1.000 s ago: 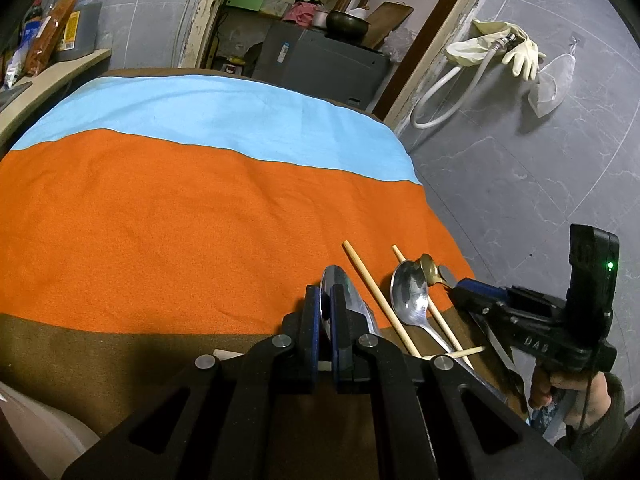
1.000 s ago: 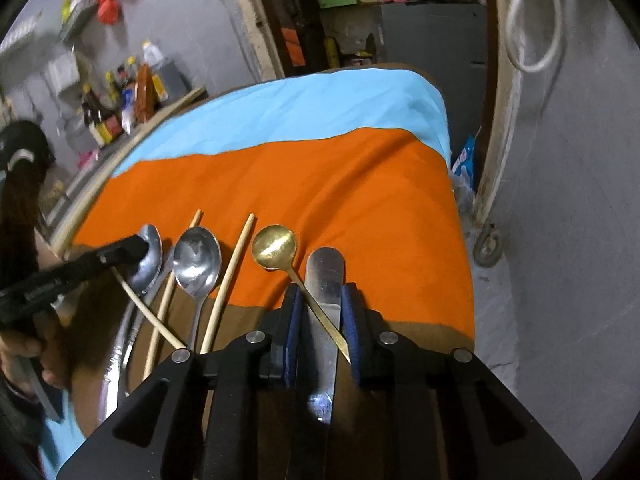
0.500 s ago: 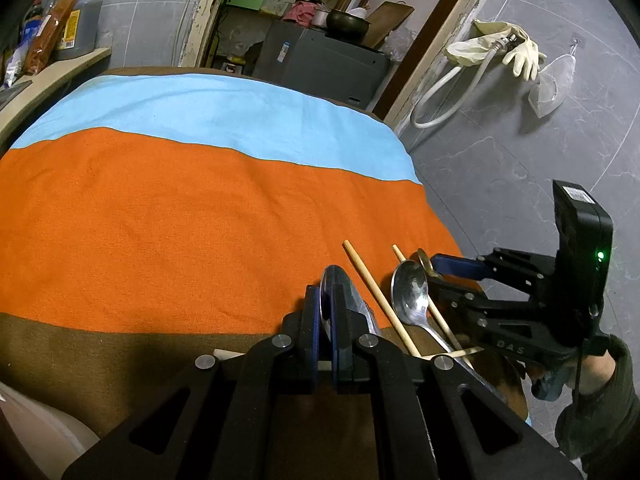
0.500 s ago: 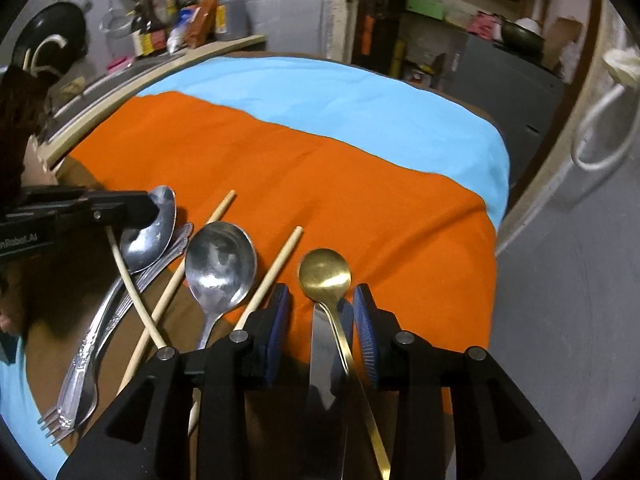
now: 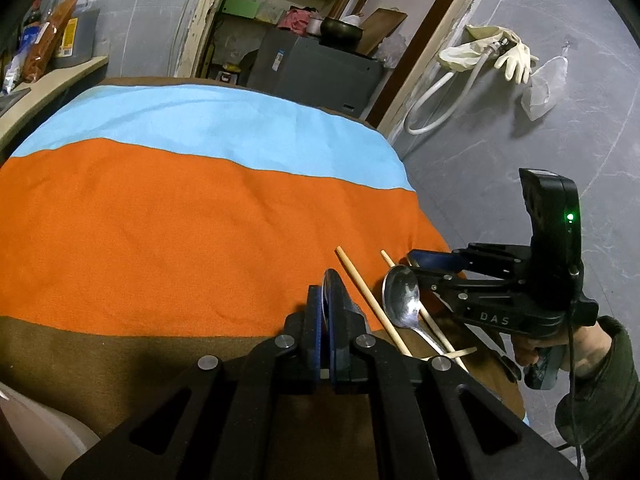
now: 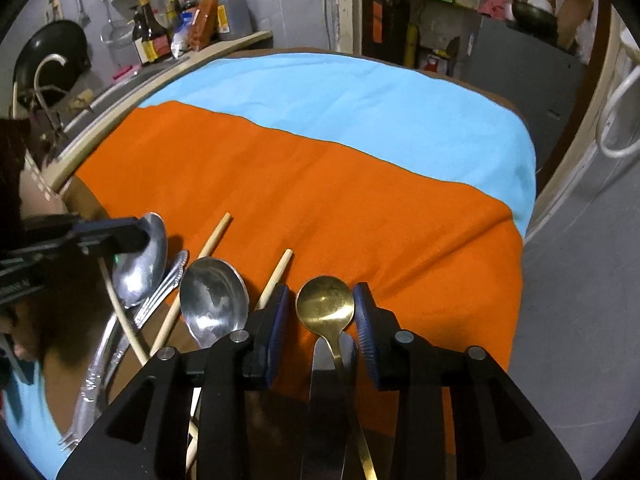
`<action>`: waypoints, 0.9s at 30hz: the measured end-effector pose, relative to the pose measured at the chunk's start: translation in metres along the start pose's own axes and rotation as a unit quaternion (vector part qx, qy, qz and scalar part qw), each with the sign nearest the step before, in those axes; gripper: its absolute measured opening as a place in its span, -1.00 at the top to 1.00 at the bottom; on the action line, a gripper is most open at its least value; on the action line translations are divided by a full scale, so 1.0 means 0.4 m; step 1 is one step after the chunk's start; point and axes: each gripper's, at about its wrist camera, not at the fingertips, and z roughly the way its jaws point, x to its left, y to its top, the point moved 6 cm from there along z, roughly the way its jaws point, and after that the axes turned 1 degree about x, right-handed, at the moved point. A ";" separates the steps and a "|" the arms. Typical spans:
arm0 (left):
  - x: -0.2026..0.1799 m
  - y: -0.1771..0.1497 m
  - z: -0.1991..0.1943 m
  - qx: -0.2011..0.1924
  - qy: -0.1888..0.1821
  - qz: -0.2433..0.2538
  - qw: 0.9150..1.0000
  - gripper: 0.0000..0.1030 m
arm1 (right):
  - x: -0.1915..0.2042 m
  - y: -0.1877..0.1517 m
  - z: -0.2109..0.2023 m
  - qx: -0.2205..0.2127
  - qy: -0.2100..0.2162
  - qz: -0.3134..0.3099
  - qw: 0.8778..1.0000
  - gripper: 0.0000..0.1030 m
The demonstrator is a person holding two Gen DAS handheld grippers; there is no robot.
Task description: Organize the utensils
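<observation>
The counter (image 6: 360, 208) is covered with a striped cloth in light blue, orange and brown. All the utensils lie close together at the near right part of it, where the orange band meets the brown one.

The left hand-held gripper (image 5: 330, 312) is closed, and its blue pads press on the bowl of a silver metal spoon (image 6: 140, 264), which it holds on edge just above the cloth. In the right wrist view this spoon is at the far left of the group, and a silver metal fork (image 6: 160, 292) lies just beside it.

The right hand-held gripper (image 6: 320, 318) is partly open. Its jaws have just been closing a little, and they stand on both sides of a small gold-coloured metal spoon (image 6: 325, 306) without pressing on it. The bowl of this spoon lies on the orange band, and its thin handle crosses over a silver table knife (image 6: 324, 400) that lies under it, between the jaws.

Between the two hand-held grippers lies a larger silver metal spoon (image 6: 214, 298) with its bowl facing up. Pale wooden chopsticks (image 6: 216, 236) lie on each side of it, and one more thin stick lies across the handles, near the fork. A hand in a dark green sleeve (image 5: 576, 344) holds the grip of the right hand-held gripper.
</observation>
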 end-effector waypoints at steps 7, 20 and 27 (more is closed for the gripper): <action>-0.032 0.009 -0.046 -0.043 0.009 0.033 0.998 1.00 | 0.014 -0.016 -0.073 -0.063 -0.023 0.023 0.998 0.52; -0.100 0.042 -0.193 -0.157 0.067 0.088 0.981 1.00 | 0.103 -0.021 -0.302 -0.283 0.012 0.060 0.957 0.53; -0.093 0.042 -0.304 -0.212 0.113 0.097 0.966 1.00 | 0.155 0.019 -0.358 -0.341 0.035 0.061 0.938 0.53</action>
